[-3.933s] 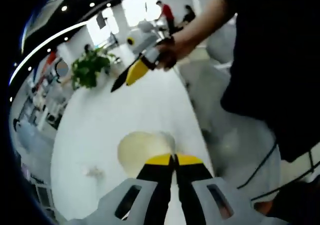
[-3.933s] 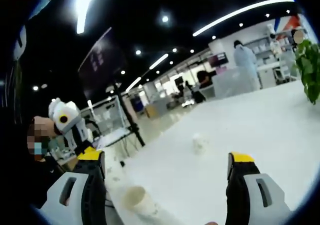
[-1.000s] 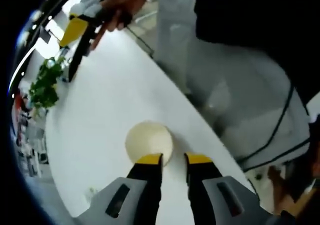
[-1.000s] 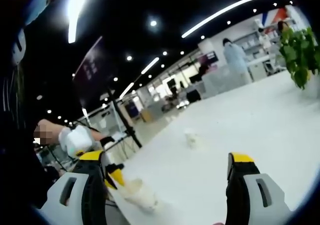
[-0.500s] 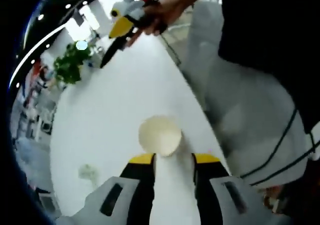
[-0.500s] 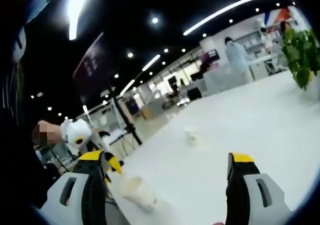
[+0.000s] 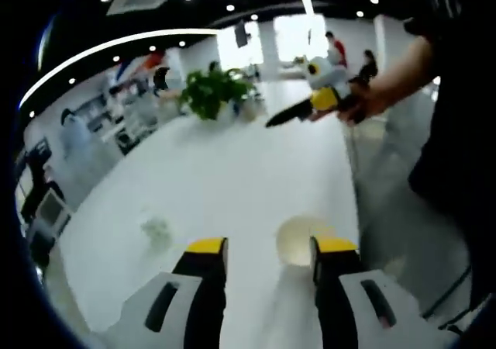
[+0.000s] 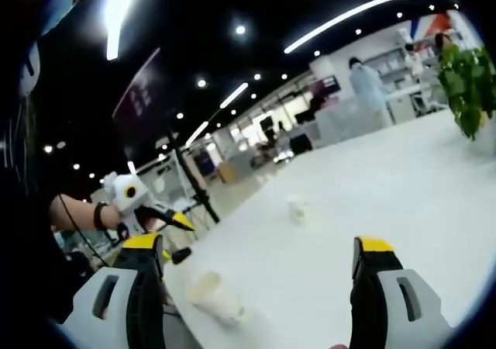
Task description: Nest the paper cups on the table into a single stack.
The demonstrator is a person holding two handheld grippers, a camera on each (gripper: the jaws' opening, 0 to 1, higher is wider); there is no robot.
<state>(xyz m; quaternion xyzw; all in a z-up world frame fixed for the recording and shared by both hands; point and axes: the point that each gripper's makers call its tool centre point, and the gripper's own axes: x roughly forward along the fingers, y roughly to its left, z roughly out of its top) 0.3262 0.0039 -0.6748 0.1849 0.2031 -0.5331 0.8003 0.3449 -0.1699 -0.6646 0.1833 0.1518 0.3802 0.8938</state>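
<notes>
A paper cup lies on its side on the white table, mouth toward the camera, just past my left gripper and close to its right jaw. The jaws stand open with nothing between them. A second, blurry cup sits further left. My right gripper shows far off, held in a hand over the table. In the right gripper view, my right gripper is wide open and holds nothing. The tipped cup lies near the table's edge, the other cup stands farther out, and the left gripper hovers above the tipped one.
A potted green plant stands at the table's far end; it shows as the plant at the right. The table edge runs just right of the tipped cup, with floor beyond. People and desks fill the room behind.
My left gripper went from shut to open and has drawn back and tilted up, leaving the cup lying on the table. The right gripper has stayed wide open and nearly still.
</notes>
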